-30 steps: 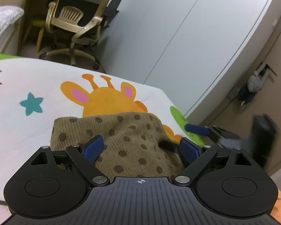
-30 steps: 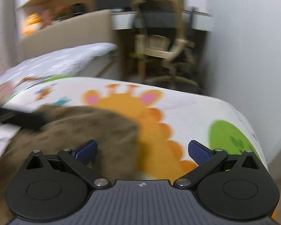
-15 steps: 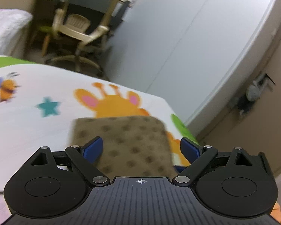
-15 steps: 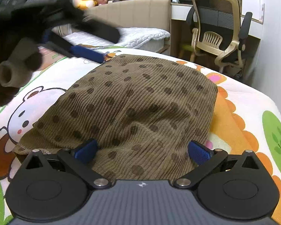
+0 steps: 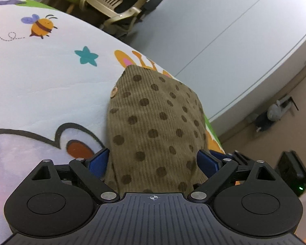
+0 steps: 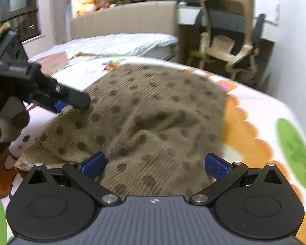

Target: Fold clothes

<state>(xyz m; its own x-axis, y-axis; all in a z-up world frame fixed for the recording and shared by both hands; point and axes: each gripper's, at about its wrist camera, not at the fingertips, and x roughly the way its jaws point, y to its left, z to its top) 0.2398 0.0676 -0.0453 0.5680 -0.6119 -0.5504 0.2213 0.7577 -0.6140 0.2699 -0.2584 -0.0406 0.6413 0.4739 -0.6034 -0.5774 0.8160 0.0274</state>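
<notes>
- Fingers [image 5: 98, 160] of your left gripper [image 5: 153, 161] are standing spread wide, released, with the brown dotted garment [image 5: 155, 122] bunching up between them.
- Your right gripper [image 6: 155, 164] is likewise gaping, its blue pads [image 6: 216, 166] sitting either side of the garment's near edge without pinching it.
- In the right wrist view, your left gripper [image 6: 57, 102] is reaching onto the garment's left edge.
- The garment is lying on the cartoon-print blanket [image 5: 40, 77], covering part of the orange giraffe; a small button [image 5: 113, 92] is showing at its left fold.
- Beyond the garment, a beige office chair [image 6: 228, 40] is standing beside a white wardrobe [image 5: 224, 26].
</notes>
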